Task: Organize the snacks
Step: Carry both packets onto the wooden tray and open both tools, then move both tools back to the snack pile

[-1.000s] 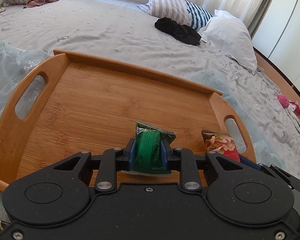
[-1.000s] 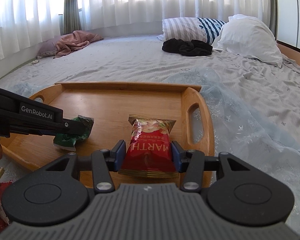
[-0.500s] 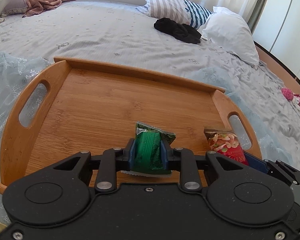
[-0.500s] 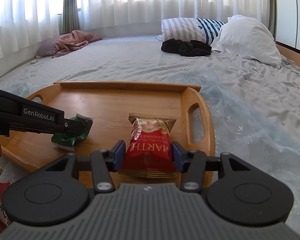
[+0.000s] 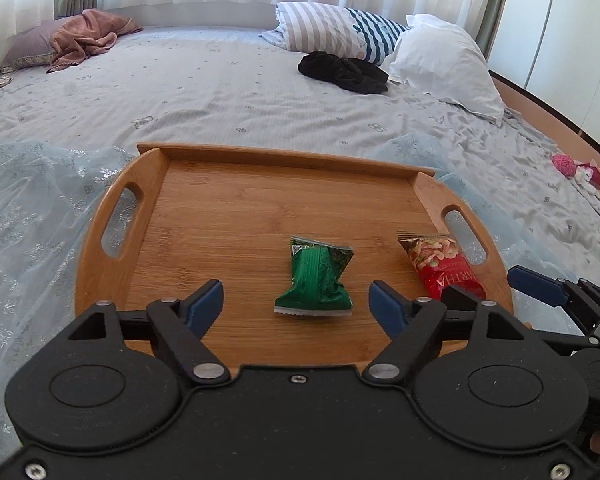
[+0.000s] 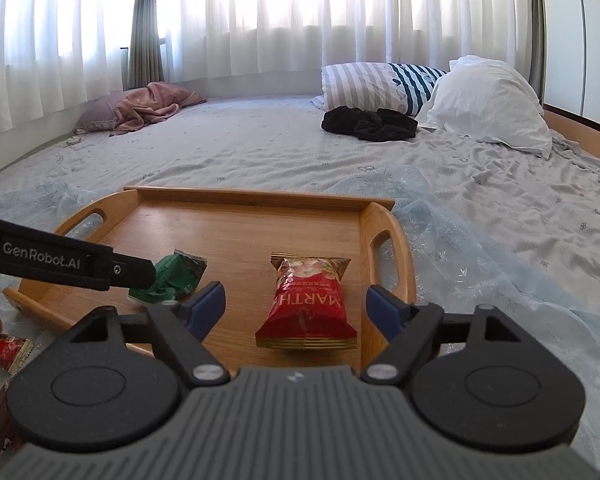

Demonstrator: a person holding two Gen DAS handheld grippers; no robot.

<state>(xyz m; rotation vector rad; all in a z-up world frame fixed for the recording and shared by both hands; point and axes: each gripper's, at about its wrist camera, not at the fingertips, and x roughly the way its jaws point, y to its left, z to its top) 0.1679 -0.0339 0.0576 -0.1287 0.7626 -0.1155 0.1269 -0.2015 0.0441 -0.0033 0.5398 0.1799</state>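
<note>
A green snack packet lies on the wooden tray, just ahead of my open left gripper, whose jaws stand wide on either side of it. A red snack packet lies on the tray near its right handle, between the spread jaws of my open right gripper. The red packet also shows in the left wrist view, and the green packet in the right wrist view, partly hidden behind the left gripper's finger.
The tray sits on a pale blue lace cloth on a bed. Loose snack packets lie left of the tray's near edge. Pillows, black clothing and a pink blanket lie farther back.
Both grippers have opened and let go of their packets, which now lie on the tray. Both grippers have drawn back and risen a little.
</note>
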